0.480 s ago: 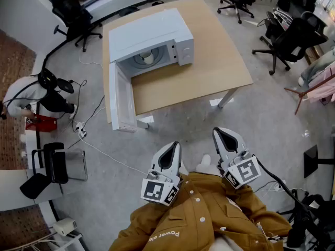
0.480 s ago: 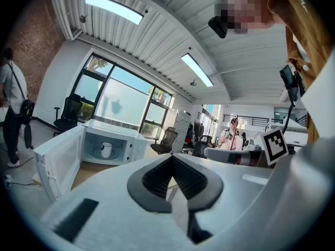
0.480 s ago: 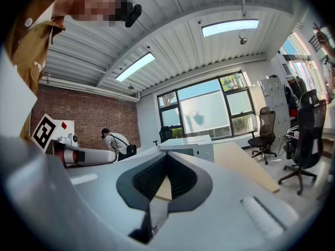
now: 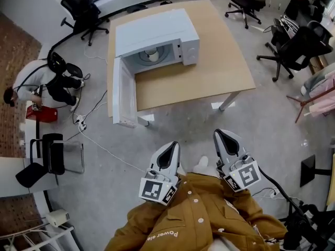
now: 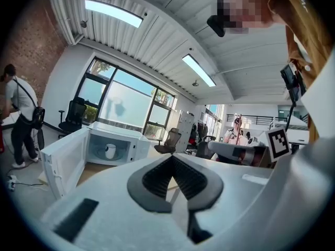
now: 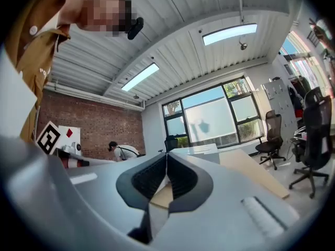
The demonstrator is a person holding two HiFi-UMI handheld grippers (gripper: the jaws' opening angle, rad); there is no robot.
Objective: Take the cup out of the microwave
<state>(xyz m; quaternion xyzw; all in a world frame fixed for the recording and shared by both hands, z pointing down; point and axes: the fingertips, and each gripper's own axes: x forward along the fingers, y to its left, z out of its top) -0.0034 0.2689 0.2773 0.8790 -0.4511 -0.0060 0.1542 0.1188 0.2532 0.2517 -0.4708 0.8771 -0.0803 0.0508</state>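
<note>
The small white cup (image 4: 152, 53) stands inside the boxy white microwave (image 4: 157, 33); the white microwave door (image 4: 124, 95) hangs wide open (swung out past the front edge of the light wooden table (image 4: 209, 72) that carries the oven). The left tongs (image 4: 172, 146) and right tongs (image 4: 219, 134) sit side by side just ahead of the person's mustard-brown jacket (image 4: 209, 213), well apart from the table; both are pressed fully together, with nothing between them.
</note>
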